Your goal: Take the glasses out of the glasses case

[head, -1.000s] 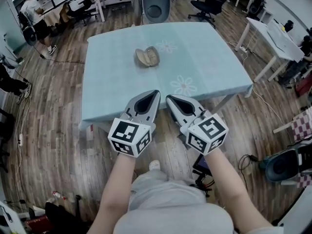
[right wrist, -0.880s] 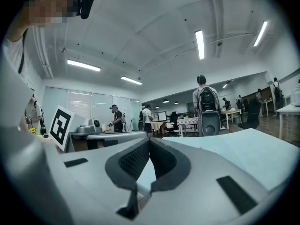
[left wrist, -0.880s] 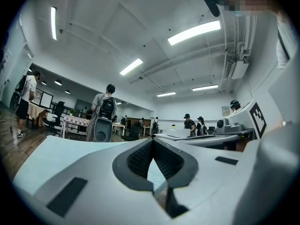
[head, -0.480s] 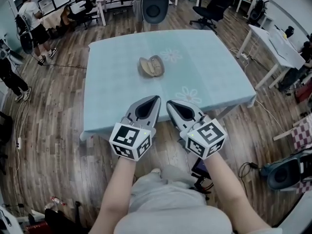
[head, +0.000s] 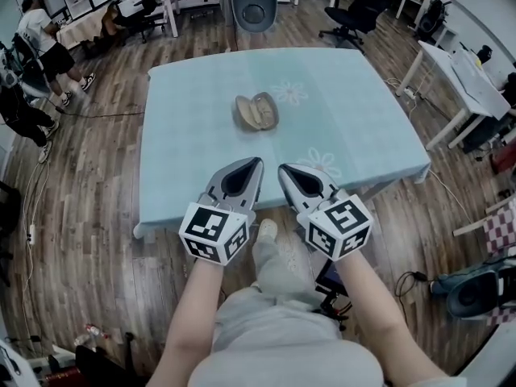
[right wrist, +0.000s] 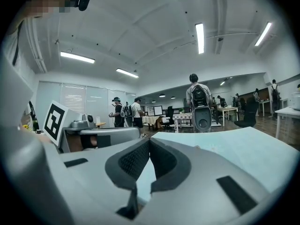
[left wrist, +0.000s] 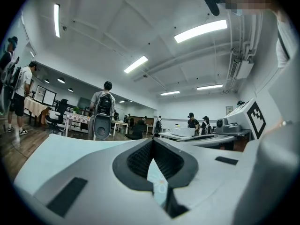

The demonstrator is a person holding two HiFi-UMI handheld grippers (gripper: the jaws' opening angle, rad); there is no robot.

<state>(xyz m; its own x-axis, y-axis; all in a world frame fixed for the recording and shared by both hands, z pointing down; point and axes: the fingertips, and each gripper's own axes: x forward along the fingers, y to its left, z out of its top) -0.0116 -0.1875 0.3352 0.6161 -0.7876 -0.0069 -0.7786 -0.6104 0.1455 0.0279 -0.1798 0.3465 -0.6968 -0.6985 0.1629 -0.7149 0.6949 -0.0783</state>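
Spreading under everything in the head view is a wooden plank floor (head: 89, 216). On it stands the bench (head: 355, 111), covered with a pale blue cloth that carries faint white flower prints. A grey chair (head: 254, 6) stands at the bench's 12 o'clock edge, and a white desk (head: 459, 71) stands off toward 3 o'clock. People (head: 40, 35) stand by other desks far out at 10 o'clock.

The person's two forearms reach up from 6 o'clock, each holding a pair of tongs with a black-and-white marker cube at its rear. The left tongs (head: 256, 161) and the right tongs (head: 282, 168) sit side by side, close to each other, over the bench's 6 o'clock edge with their tips pointing toward 12 o'clock.

In the left gripper view, the left tongs (left wrist: 152, 140) have their tips pressed together, with only the blue cloth showing through the hollow behind them. In the right gripper view, the right tongs (right wrist: 149, 140) are closed in the same way and hold nothing.

The glasses case (head: 256, 112) lies open on the cloth, just toward 10 o'clock of the bench's middle. It is at 12 o'clock from the tongs and well apart from both. Its two tan halves are spread flat, but they are too small in view to tell what lies inside.
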